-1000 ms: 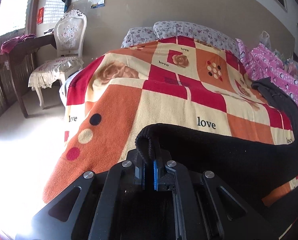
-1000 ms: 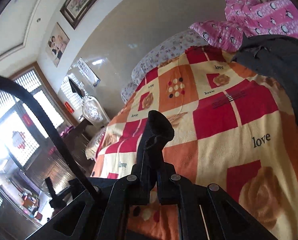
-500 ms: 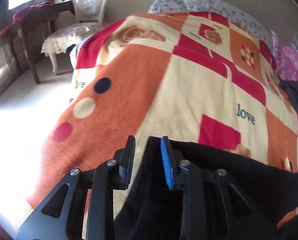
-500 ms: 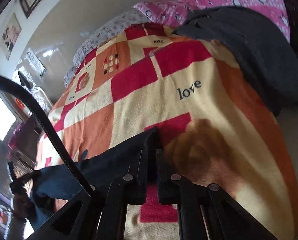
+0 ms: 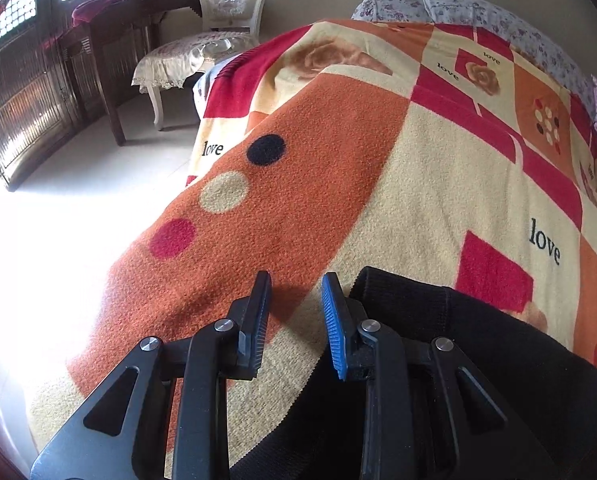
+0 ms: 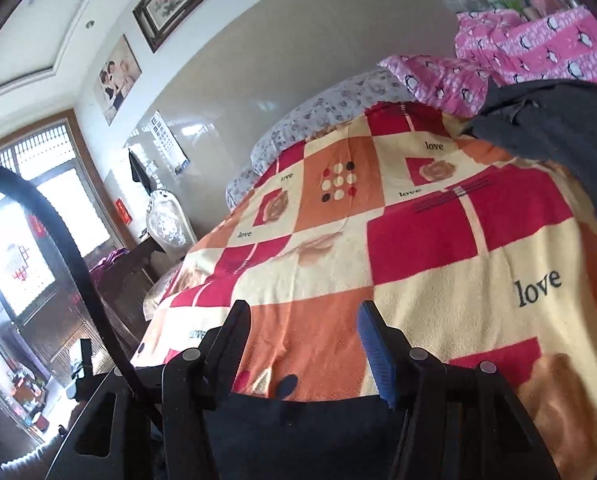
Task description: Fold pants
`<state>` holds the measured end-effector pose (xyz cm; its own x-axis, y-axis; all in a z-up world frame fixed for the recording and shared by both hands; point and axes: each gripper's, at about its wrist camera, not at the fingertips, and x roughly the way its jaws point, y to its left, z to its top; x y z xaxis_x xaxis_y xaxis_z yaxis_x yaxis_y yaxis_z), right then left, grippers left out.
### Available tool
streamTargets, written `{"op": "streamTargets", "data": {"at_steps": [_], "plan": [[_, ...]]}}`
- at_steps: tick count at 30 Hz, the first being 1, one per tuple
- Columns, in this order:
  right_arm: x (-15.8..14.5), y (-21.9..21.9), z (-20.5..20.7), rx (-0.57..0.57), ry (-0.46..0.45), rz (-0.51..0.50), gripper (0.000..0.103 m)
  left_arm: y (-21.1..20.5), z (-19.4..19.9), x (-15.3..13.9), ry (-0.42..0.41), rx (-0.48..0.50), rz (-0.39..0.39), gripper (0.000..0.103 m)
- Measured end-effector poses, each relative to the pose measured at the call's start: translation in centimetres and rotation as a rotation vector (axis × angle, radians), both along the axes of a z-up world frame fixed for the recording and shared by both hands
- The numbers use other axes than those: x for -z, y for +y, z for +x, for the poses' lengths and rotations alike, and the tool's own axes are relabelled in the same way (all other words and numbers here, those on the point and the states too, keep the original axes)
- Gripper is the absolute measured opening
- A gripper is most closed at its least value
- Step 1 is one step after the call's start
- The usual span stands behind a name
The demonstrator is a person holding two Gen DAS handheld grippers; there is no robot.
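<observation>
Black pants lie on a bed, and both claws stand open above them, holding nothing.

The bed is covered by a big blanket (image 5: 378,184) with orange, red and cream squares and the word "love" printed on it. The black pants (image 5: 498,360) lie flat on this blanket near its front edge; in the right wrist view the same pants (image 6: 306,432) fill the bottom of the picture under the claw. A dark grey garment (image 6: 558,128) lies on the far right side of the bed, well apart from the pants. A white chair (image 5: 218,20) stands on the floor beside the bed. The left claw (image 5: 296,296) has its jaws parted with only blanket between them, its blue pad just beside the pants' edge. The right claw (image 6: 304,320) is spread wider and is also empty.
</observation>
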<state>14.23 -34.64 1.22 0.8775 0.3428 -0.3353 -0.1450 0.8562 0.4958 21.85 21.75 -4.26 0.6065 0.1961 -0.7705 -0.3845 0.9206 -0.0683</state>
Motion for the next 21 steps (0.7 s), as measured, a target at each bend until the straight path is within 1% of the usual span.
{"op": "streamTargets", "data": {"at_steps": [1, 2, 3, 5, 6, 9, 15, 18, 21], "plan": [[1.5, -0.2, 0.4, 0.017, 0.026, 0.034, 0.053, 0.1, -0.1, 0.0, -0.002, -0.014, 0.008, 0.025], [2.2, -0.5, 1.2, 0.025, 0.102, 0.080, 0.052, 0.2, -0.2, -0.1, -0.005, -0.021, 0.011, 0.025], [2.3, -0.8, 0.9, 0.030, 0.086, 0.101, 0.051, 0.2, -0.3, -0.2, -0.011, -0.027, 0.016, 0.025], [1.7, -1.1, -0.3, 0.038, 0.000, 0.123, 0.052, 0.1, -0.5, -0.3, -0.020, -0.026, 0.020, 0.025], [1.7, -1.2, -0.6, 0.037, -0.010, 0.130, 0.052, 0.1, -0.5, -0.3, -0.021, -0.024, 0.020, 0.025], [1.8, -1.8, -0.9, 0.049, -0.013, 0.165, 0.053, 0.1, -0.4, -0.2, -0.022, -0.019, 0.015, 0.025], [2.3, -3.3, -1.9, 0.127, -0.036, 0.249, 0.055, 0.4, -0.6, -0.3, -0.032, -0.018, -0.007, 0.025], [2.7, -4.1, -2.4, 0.155, -0.053, 0.304, 0.063, 0.4, -0.5, -0.3, -0.032, -0.016, -0.013, 0.025], [3.2, -5.0, -2.5, 0.187, -0.054, 0.365, 0.067, 0.6, -0.5, -0.3, -0.031, -0.017, -0.026, 0.025]]}}
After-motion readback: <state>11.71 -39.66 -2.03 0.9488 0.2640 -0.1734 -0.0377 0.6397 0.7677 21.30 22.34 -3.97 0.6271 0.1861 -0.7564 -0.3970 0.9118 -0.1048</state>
